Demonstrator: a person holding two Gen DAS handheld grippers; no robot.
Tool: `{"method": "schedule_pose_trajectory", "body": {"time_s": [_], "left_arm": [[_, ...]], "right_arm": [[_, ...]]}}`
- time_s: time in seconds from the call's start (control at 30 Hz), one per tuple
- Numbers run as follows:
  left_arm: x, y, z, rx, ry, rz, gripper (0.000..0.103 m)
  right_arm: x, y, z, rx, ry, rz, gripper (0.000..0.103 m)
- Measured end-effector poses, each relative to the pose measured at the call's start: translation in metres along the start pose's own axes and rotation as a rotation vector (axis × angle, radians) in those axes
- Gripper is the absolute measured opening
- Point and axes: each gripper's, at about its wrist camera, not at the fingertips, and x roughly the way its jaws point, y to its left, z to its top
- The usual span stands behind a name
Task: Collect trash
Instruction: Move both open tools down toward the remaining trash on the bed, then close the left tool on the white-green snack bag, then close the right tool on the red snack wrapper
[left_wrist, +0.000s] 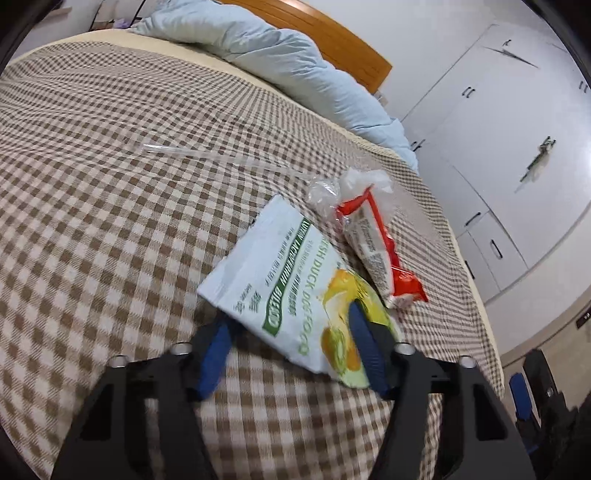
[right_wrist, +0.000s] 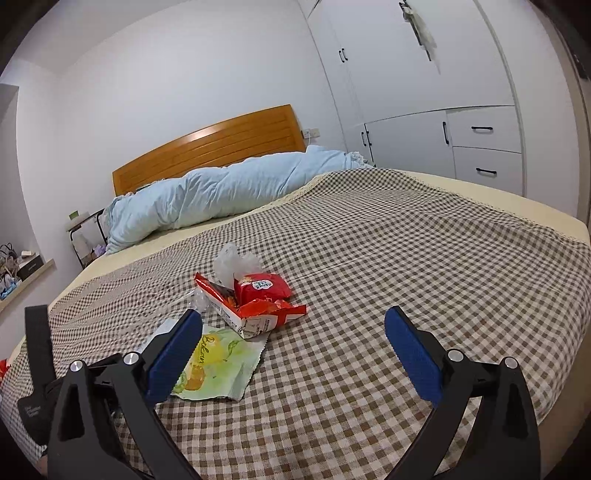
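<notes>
Pouch of dog food (left_wrist: 291, 288) sits between my left gripper's (left_wrist: 291, 347) half-open, empty fingers, long axis toward 11 o'clock; right gripper (right_wrist: 295, 354) wide open, empty, farther.

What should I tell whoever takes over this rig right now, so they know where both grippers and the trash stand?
Left gripper: open, fingers straddling the near end of the dog food pouch, not closed on it.
Right gripper: open, holding nothing, hovering over the checkered bedspread just right of the pile.
Trash: all on the bed. The pouch lies flat, the torn red-and-white wrapper beside it, a small red snack packet and crumpled clear plastic behind, and a clear straw further up the bed.
Done: nothing visibly picked up.
Left: grab each piece. No bin shows in either view.
</notes>
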Motion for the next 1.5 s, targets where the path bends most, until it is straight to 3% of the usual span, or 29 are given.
{"method": "schedule_pose_trajectory", "body": {"time_s": [0.03, 0.1, 0.17, 0.27, 0.37, 0.47, 0.63, 0.83, 1.07, 1.17, 1.2, 1.23, 1.27, 1.3, 1.4, 1.5], "left_arm": [[0.005, 0.002, 0.001, -0.019, 0.011, 0.000, 0.023], [0.009, 0.007, 0.003, -0.046, 0.019, -0.025, 0.016], [0.010, 0.008, 0.005, -0.056, 0.025, -0.063, 0.000], [0.004, 0.006, 0.006, -0.044, -0.009, -0.085, 0.000], [-0.014, -0.005, 0.013, 0.024, -0.097, -0.093, 0.000], [-0.038, -0.019, 0.020, 0.122, -0.207, -0.063, 0.000], [-0.059, -0.023, 0.035, 0.182, -0.310, -0.013, 0.000], [-0.056, -0.014, 0.043, 0.190, -0.326, 0.028, 0.000], [-0.050, -0.019, 0.043, 0.228, -0.318, 0.048, 0.000], [-0.047, -0.022, 0.040, 0.237, -0.309, 0.050, 0.000], [-0.046, -0.023, 0.039, 0.239, -0.306, 0.051, 0.000], [-0.046, -0.023, 0.039, 0.239, -0.305, 0.052, 0.000], [-0.046, -0.023, 0.038, 0.239, -0.304, 0.051, 0.000], [-0.045, -0.024, 0.038, 0.239, -0.304, 0.051, 0.000], [-0.046, -0.023, 0.038, 0.233, -0.303, 0.043, 0.000], [-0.048, -0.022, 0.038, 0.223, -0.298, 0.032, 0.000]], "right_arm": [[0.001, 0.000, 0.000, -0.004, 0.001, 0.000, 0.095], [0.005, 0.003, -0.001, -0.021, 0.005, -0.007, 0.095], [0.008, 0.005, -0.002, -0.034, 0.007, -0.011, 0.095], [0.017, 0.010, -0.002, -0.056, 0.013, -0.013, 0.095], [0.027, 0.018, 0.000, -0.084, 0.023, -0.016, 0.095], [0.037, 0.025, 0.003, -0.107, 0.037, -0.013, 0.095], [0.065, 0.036, 0.009, -0.150, 0.107, -0.030, 0.095], [0.117, 0.046, 0.007, -0.200, 0.267, -0.039, 0.095], [0.147, 0.048, 0.007, -0.176, 0.311, -0.037, 0.095], [0.164, 0.047, 0.001, -0.170, 0.390, -0.026, 0.095], [0.172, 0.044, -0.003, -0.151, 0.436, -0.003, 0.091], [0.174, 0.041, -0.003, -0.133, 0.452, 0.012, 0.071], [0.172, 0.037, -0.002, -0.111, 0.451, 0.014, 0.061], [0.170, 0.034, -0.001, -0.095, 0.447, 0.020, 0.057], [0.161, 0.031, -0.002, -0.083, 0.445, 0.048, 0.030], [0.151, 0.039, -0.001, -0.120, 0.412, 0.036, 0.025]]}}
